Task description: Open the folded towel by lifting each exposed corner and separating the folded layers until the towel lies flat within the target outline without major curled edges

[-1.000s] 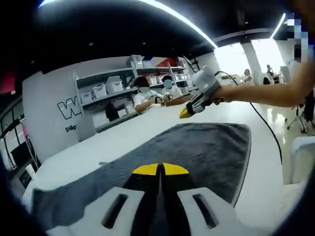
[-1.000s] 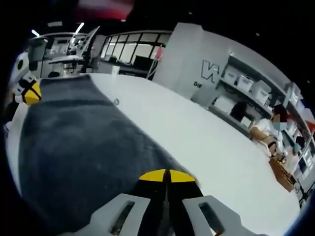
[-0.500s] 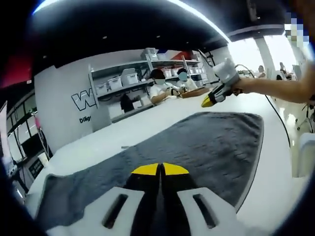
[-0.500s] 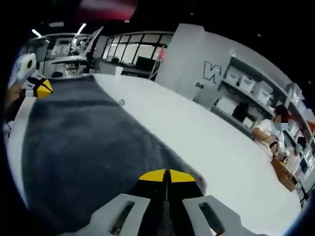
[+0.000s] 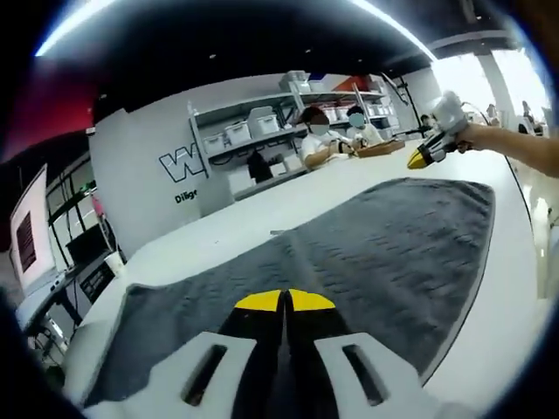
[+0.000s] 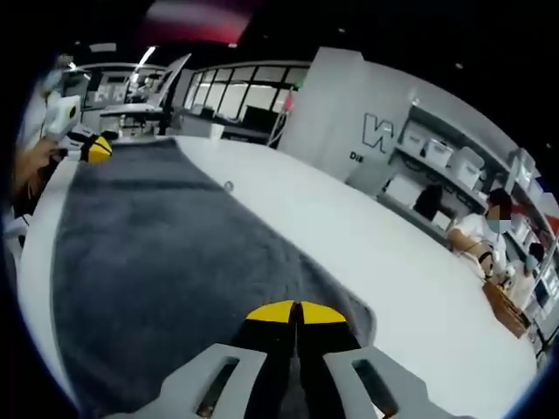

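A dark grey towel (image 5: pixel 376 253) lies stretched out lengthwise on the white table (image 5: pixel 218 244). My left gripper (image 5: pixel 284 301) is shut at the towel's near edge, its yellow tips pressed together on the cloth. At the far corner the right gripper (image 5: pixel 421 160) is held by a person's bare arm (image 5: pixel 515 148). In the right gripper view the same towel (image 6: pixel 157 253) runs away from my right gripper (image 6: pixel 297 312), which is shut on its near end. The left gripper (image 6: pixel 94 148) sits at the far corner. The towel looks flat, with no folded layer showing.
White table (image 6: pixel 367 253) extends beside the towel's long edge, with a small dark speck (image 6: pixel 229 186) on it. Beyond the table's far end, people (image 5: pixel 319 140) sit at a bench below shelves of white boxes (image 5: pixel 253 131). A monitor (image 5: pixel 26 244) stands at the left.
The two grippers have drawn further apart and the towel is stretched longer and flatter between them. Both views have swung with the hands.
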Demonstrator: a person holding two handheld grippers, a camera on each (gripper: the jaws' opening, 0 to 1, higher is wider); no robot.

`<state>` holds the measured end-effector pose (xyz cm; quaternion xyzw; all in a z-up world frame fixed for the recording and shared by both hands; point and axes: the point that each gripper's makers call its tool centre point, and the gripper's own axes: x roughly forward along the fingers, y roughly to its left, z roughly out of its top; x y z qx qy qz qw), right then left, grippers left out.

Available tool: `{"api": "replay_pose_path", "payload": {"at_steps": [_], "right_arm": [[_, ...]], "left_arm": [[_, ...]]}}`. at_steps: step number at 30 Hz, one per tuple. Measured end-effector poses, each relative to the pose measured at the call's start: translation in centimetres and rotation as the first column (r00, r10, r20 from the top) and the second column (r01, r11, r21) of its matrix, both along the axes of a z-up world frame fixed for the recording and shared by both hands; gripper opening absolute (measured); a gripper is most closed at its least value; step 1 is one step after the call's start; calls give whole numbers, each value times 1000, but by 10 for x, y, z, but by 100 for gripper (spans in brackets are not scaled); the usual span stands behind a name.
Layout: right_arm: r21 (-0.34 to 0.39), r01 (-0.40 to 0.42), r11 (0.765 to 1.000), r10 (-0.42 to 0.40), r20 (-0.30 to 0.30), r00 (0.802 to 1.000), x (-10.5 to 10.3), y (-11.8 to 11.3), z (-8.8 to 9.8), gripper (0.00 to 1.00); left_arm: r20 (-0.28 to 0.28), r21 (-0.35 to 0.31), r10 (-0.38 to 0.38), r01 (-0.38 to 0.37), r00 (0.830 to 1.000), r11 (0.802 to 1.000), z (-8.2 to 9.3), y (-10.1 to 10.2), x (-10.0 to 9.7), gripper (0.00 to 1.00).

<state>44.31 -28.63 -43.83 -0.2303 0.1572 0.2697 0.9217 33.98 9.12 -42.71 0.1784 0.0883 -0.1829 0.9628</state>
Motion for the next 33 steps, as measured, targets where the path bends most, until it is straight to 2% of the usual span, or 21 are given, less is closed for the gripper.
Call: {"api": "replay_pose_path", "payload": {"at_steps": [8,18,28,30,33], "right_arm": [[-9,0,1000,0,-2,1000,-8,-1,-2,0],[0,5,1000,-5,-1,1000,-12,-2,0,0],[-5,4,1000,-4,-5,1000,-15,2,-5,0],[-13,6,1000,-6,-6,1000,-14,3,-6,0],[-6,0,1000,0,-10,1000,-15,6,-7,0]], "left_arm": [[-9,20,90,-90,996,996,-6,43,6,0],[-11,38,162,-162,987,986,-9,80,5,0],[-14,95,279,-277,960,956,-14,138,-8,0],[-17,133,305,-301,952,944,-16,148,-12,0],[-15,122,316,-312,949,942,-15,157,-16,0]]}}
